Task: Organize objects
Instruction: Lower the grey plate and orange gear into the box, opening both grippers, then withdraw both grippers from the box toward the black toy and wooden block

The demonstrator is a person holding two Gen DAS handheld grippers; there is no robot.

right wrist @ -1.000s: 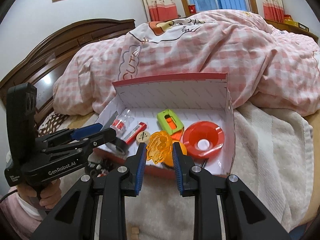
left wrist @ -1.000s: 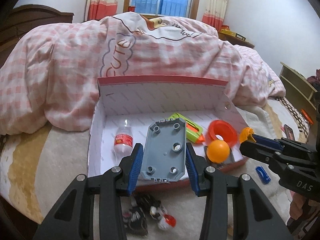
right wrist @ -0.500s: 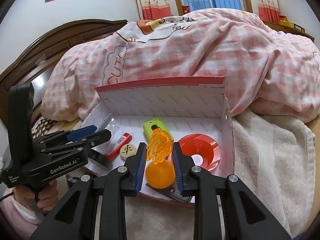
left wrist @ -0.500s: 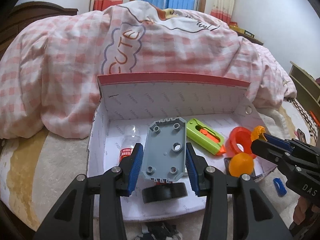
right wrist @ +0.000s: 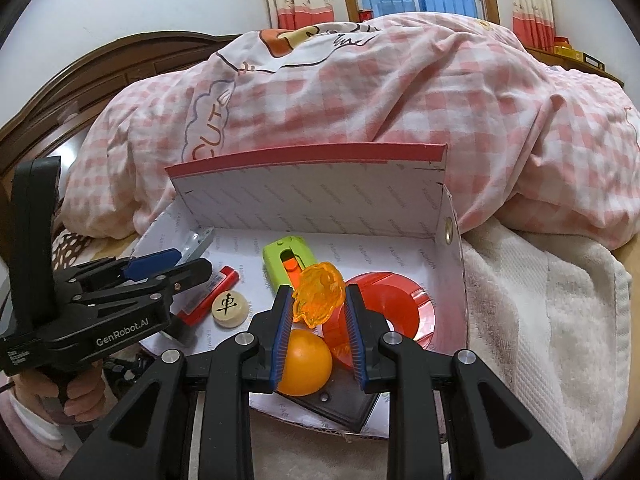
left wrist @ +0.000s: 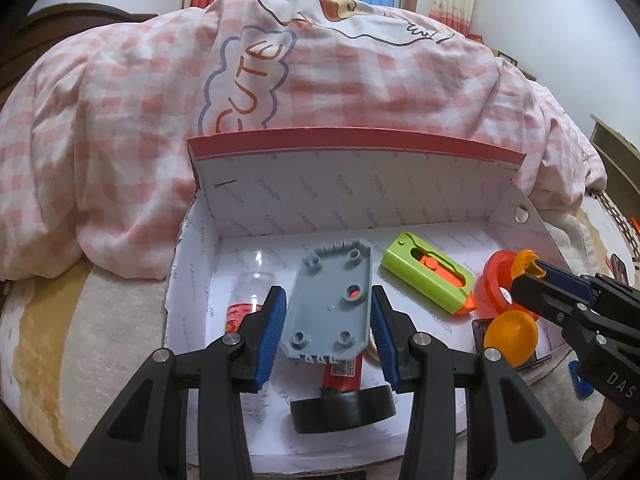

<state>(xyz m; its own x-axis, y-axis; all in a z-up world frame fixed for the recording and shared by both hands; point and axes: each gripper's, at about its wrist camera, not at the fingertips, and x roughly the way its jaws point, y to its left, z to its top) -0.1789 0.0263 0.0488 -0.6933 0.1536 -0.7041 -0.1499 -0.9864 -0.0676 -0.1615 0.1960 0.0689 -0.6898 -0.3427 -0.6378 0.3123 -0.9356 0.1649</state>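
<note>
Nearest, the left gripper [left wrist: 328,322] clamps a grey plastic plate [left wrist: 330,300] above the black tape roll [left wrist: 342,404] in the near part of the box [left wrist: 360,184]. Dropped there, the plate could land tilted on the roll. To the right, the right gripper [right wrist: 316,316] pinches an orange translucent piece [right wrist: 318,296] over the orange ball [right wrist: 306,362]; released, it might knock the ball. Farther in lies the green cutter [left wrist: 428,278].

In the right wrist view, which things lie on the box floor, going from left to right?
Red rectangular lighter → round wooden chess piece with a black character → green plastic utility knife with orange slider → red round ashtray.
</note>
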